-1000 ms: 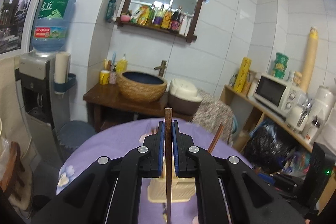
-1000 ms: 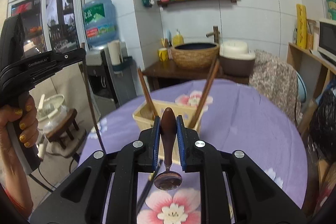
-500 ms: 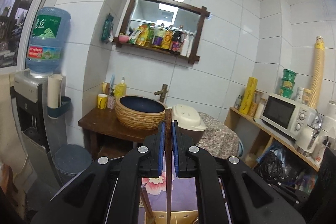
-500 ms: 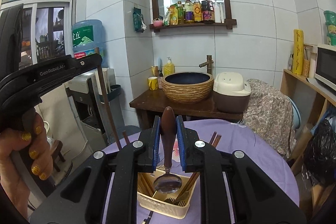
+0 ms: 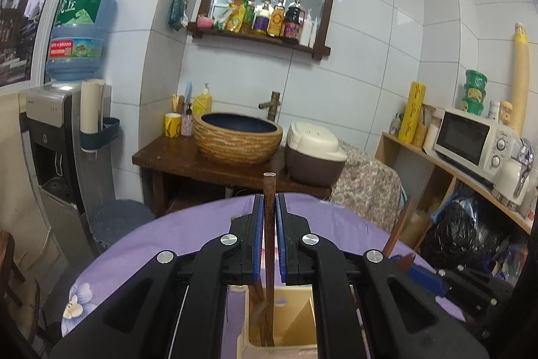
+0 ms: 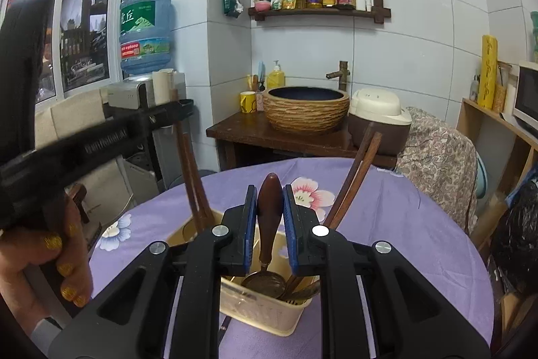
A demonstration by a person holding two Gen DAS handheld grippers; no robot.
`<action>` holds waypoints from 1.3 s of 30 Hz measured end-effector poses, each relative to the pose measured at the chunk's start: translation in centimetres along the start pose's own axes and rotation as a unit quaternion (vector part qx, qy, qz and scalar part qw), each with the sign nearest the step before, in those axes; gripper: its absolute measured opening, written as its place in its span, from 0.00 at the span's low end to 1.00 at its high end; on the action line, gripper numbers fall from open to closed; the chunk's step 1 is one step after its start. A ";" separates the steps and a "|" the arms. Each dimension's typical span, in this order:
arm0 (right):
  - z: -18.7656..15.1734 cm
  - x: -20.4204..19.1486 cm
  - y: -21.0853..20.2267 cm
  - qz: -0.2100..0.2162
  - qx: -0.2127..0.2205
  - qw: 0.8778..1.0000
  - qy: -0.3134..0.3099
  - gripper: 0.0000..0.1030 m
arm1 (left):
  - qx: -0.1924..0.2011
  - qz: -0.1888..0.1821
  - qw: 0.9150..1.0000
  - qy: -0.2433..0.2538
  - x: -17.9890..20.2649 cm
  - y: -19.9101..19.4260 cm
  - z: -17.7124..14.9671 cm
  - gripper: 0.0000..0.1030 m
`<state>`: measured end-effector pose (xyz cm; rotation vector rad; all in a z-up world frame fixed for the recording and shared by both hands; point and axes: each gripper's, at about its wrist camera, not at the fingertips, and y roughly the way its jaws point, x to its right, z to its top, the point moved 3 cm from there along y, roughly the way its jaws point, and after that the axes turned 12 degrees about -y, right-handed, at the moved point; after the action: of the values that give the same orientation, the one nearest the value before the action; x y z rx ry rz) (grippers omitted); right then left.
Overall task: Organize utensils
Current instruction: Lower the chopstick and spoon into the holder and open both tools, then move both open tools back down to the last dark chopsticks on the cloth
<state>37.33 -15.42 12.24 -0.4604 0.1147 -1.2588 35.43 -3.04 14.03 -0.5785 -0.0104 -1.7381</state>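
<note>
Chopstick upright in left tongs, spoon pinched handle-up in right tongs, both tilted slightly down over caddy.

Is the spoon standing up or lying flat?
Standing up. The right gripper holds the spoon by its brown handle, bowl hanging down into the basket.

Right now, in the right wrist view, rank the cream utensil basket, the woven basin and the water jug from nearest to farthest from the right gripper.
1. Cream utensil basket: directly below the right gripper, on the purple table.
2. Woven basin: beyond the table, on the dark wooden stand, slightly right.
3. Water jug: far left, atop the dispenser; its depth looks close to the basin's, so this order is uncertain.
</note>
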 end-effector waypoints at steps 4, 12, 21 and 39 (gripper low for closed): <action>-1.1 0.0 0.8 0.006 -0.025 1.000 0.000 0.16 | -0.023 0.000 1.000 -0.001 -0.7 0.7 -1.4 0.08; -3.2 -0.6 1.7 0.003 -0.042 0.999 -0.014 0.16 | -0.036 -0.004 0.999 0.018 -0.6 0.8 -2.7 0.08; -2.4 -0.5 -1.9 -0.018 0.018 0.999 -0.026 0.50 | -0.028 -0.026 0.999 -0.006 -0.9 -2.2 -1.8 0.42; -17.1 -8.6 -4.8 -0.026 -0.187 0.982 -0.033 0.86 | -0.096 0.158 0.982 0.041 -8.8 -9.3 -14.9 0.93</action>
<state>24.65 -13.13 -2.73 -0.8321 0.2878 -1.2761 22.48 2.74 0.45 -0.6133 0.2957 -1.4599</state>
